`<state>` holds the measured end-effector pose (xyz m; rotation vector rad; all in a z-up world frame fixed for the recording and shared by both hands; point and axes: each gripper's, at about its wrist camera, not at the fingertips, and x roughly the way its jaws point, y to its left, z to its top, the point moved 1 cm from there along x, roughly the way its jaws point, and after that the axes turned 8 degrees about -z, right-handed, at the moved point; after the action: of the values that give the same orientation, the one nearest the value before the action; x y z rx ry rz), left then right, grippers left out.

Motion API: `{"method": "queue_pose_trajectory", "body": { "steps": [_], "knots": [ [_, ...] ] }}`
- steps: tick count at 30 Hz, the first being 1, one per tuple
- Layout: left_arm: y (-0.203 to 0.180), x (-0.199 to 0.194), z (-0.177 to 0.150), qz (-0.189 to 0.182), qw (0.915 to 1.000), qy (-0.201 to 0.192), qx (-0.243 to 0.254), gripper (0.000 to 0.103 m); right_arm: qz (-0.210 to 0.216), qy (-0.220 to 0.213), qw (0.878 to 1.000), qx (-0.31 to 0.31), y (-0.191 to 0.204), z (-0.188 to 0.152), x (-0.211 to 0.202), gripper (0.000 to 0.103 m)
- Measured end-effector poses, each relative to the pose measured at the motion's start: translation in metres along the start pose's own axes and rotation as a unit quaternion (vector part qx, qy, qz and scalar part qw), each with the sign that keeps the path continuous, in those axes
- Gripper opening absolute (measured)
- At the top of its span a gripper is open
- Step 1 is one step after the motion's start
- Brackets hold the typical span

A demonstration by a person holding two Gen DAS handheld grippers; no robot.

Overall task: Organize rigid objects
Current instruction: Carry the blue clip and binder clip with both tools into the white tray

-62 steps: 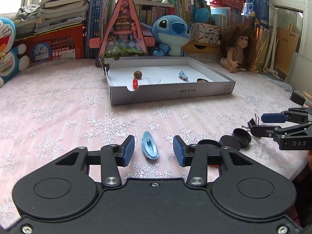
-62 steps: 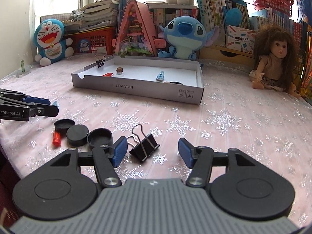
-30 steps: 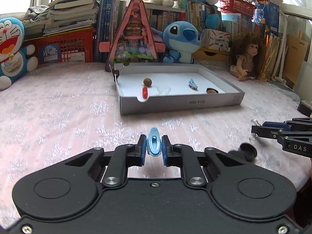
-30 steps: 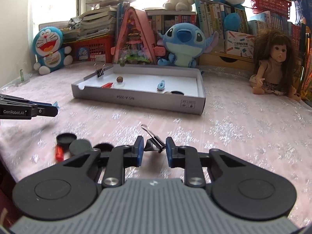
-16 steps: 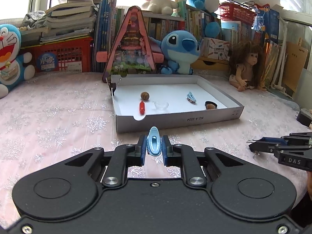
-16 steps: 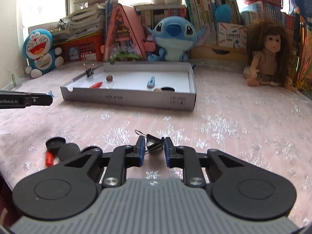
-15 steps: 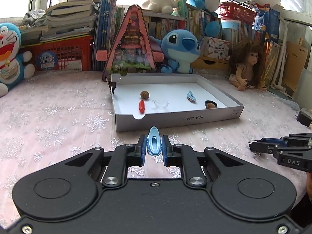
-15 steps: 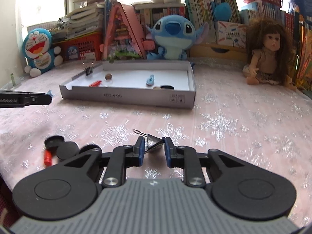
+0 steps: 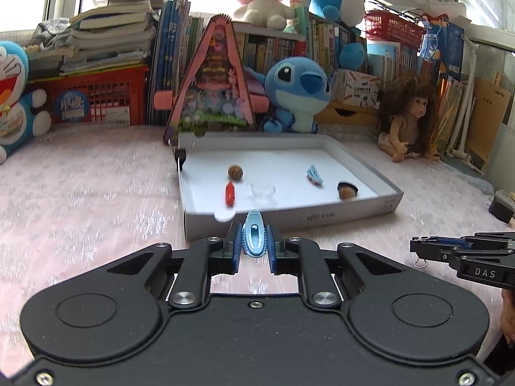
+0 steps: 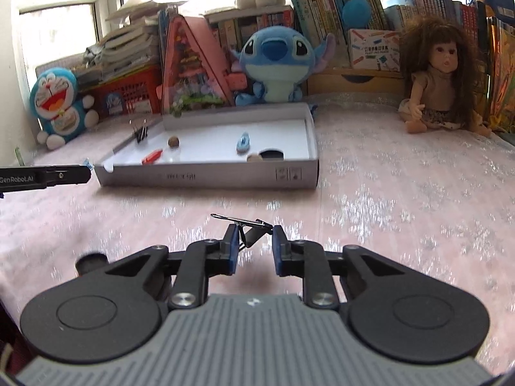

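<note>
**Clips on the way to the box**

Blue clip [image 9: 254, 237] sits tight between the two pads of the left gripper [image 9: 254, 241]. It is held up off the pink tablecloth [image 9: 80, 199], just in front of the near wall of the white box [image 9: 322, 217]. So the left gripper is closed on the clip, and the clip is not in the box yet.

The right gripper [image 10: 252, 241] is squeezed on a black binder clip [image 10: 249, 230]. The binder clip hangs tilted, with its wire handles poking out to the left. It is well in front of the box, so it has farther to go.

Some things look put away already. Inside the box lie a red capsule-shaped thing [image 9: 229, 193], a brown nut [image 9: 235, 171], a small clear dish [image 9: 263, 189], another blue clip [image 9: 314, 176], and a black cap with a second nut beside it [image 9: 347, 189]. Another black binder clip [image 9: 180, 156] stands on the far left corner of the box wall.

Left to do, I think: drop both held clips into the box. At least one dark round lid [image 10: 91, 262] sits on the cloth near the left of the right gripper, partly hidden. It likely needs to go in too. So the job looks about halfway done.

Stuffed toys, a doll [image 10: 442, 87] and books line the far side.
</note>
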<state>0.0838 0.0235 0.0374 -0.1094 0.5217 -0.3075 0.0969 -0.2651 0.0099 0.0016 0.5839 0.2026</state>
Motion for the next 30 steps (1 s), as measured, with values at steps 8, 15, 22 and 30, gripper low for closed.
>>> {"method": "queue_pose_trajectory", "body": {
  "steps": [8,15,22,30],
  "knots": [
    [0.003,0.020,0.030,0.001,0.9999,-0.010,-0.005,0.015,0.007,-0.021,1.000,0.018,0.000,0.033,0.009,0.025],
    [0.016,0.051,0.058,0.012,0.9997,-0.010,-0.019,0.015,0.003,-0.020,0.999,0.040,-0.006,0.070,0.036,0.025],
    [0.031,0.090,0.076,0.029,0.9989,0.001,-0.037,0.015,-0.001,-0.009,0.998,0.066,-0.010,0.096,0.070,0.025],
    [0.042,0.128,0.098,0.028,0.9987,0.008,-0.042,0.015,-0.014,0.002,0.998,0.068,-0.008,0.117,0.105,0.025]
  ]
}}
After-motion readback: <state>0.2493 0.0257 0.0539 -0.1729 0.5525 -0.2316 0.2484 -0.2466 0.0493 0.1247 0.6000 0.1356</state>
